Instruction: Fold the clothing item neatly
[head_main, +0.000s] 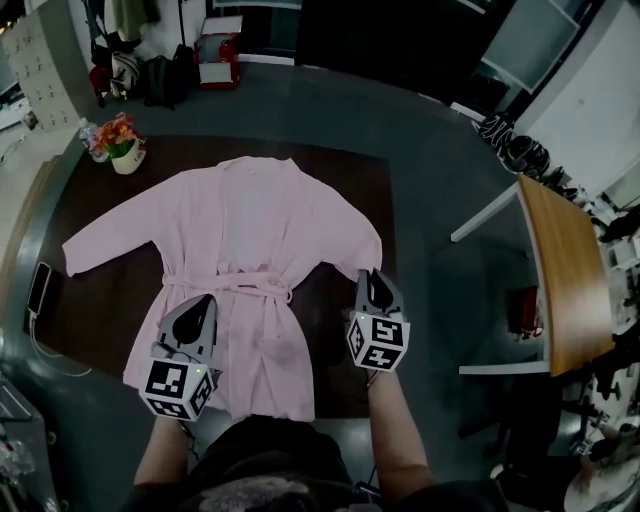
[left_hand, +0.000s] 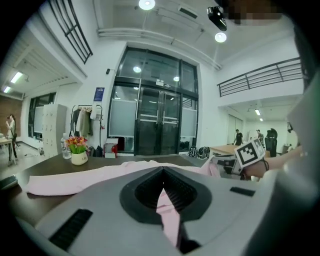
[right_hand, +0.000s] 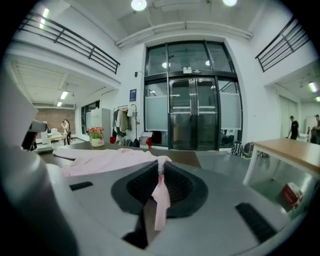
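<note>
Pink robe, collar far, hem near

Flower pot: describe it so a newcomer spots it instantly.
Find the dark table with the pink robe spread on it. At its far left corner, past the robe's sleeve, stands a white pot of red and orange flowers, unlike the flat dark phone nearer.

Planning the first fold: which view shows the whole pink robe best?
Head view: it looks down on the whole robe, spread flat on the dark table with its belt tied. Both gripper views show only a low, edge-on strip of it, plus a pinched fold up close.
</note>
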